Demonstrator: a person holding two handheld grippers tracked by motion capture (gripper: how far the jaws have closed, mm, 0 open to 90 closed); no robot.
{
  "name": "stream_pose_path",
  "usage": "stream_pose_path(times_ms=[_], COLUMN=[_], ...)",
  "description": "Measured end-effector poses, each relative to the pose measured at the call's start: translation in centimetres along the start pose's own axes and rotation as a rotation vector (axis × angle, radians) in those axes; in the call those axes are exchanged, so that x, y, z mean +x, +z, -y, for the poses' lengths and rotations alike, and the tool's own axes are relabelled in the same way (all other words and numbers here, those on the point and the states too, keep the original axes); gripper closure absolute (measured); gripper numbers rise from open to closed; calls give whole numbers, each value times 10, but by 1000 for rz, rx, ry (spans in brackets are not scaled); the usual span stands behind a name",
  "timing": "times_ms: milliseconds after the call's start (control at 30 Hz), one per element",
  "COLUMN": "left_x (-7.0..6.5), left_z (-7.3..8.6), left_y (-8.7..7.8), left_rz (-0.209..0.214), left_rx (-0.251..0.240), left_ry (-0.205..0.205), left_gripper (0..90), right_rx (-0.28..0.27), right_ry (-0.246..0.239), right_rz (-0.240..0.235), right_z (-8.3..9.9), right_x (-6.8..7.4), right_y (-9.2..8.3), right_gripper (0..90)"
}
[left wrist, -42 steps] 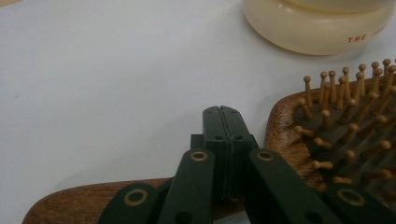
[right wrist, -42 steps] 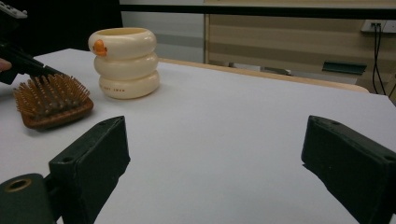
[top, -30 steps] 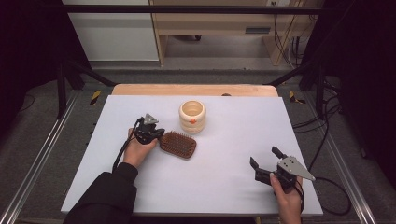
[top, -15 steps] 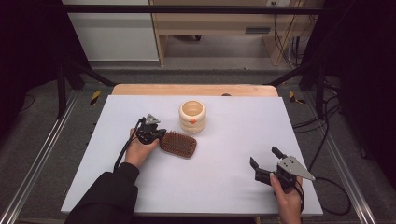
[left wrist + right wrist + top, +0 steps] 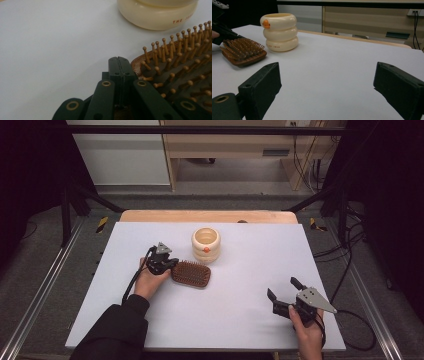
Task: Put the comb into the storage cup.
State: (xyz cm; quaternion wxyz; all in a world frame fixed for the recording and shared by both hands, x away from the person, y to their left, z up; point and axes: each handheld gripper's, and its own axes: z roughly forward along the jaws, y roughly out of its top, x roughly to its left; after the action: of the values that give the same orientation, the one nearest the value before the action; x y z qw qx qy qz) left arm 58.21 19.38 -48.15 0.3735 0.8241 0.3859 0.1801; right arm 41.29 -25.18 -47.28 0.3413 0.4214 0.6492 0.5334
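Clamping the hairbrush (image 5: 192, 273) handle, left hand-held gripper (image 5: 165, 263) sits closed; right hand-held gripper (image 5: 283, 293) gapes wide.

The high view looks forward and down over my table (image 5: 240, 320). My left gripper camera sits close against the hairbrush (image 5: 180, 72); my right one faces 10 o'clock, sharing that brush from afar.

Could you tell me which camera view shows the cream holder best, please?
The right gripper view: the holder shows whole from the side, three stacked rings with an orange mark, behind the brush. The high view shows it small, from above, its mouth open. The left gripper view catches just its base and some lettering.
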Motion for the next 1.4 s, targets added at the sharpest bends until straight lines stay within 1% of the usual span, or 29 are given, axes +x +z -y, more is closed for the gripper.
stream_pose_path(times_ms=[167,333,433,700,833,967,1067,1167,1200,1400], left_x=[-5,-13,-19,-30,-32,-35,-36,-39,-39,-40], left_z=[0,1,2,6,9,12,13,14,15,19], left_y=[1,0,-2,-7,-12,-19,-24,-28,-29,-33], left_rz=[9,31,43,53,52,53,54,52,51,60], left_rx=[-4,-4,2,12,22,37,65,86,89,86], left_ry=[8,12,26,40,46,38,40,55,59,47], left_gripper=[900,900,900,900,900,900,900,900,900,900], right_rx=[1,1,1,-3,-3,-2,-5,-9,-7,-5], right_ry=[0,3,3,4,4,4,15,17,17,25], right_rz=[-1,-1,-2,-5,-8,-8,-2,-3,-4,-9], right_z=[0,0,0,0,-1,-1,0,0,0,2], right_x=[0,0,0,0,1,1,0,-1,-1,-2], right_y=[0,0,0,0,0,0,-1,-2,-1,-1], right_gripper=[76,76,75,75,75,74,74,72,72,71])
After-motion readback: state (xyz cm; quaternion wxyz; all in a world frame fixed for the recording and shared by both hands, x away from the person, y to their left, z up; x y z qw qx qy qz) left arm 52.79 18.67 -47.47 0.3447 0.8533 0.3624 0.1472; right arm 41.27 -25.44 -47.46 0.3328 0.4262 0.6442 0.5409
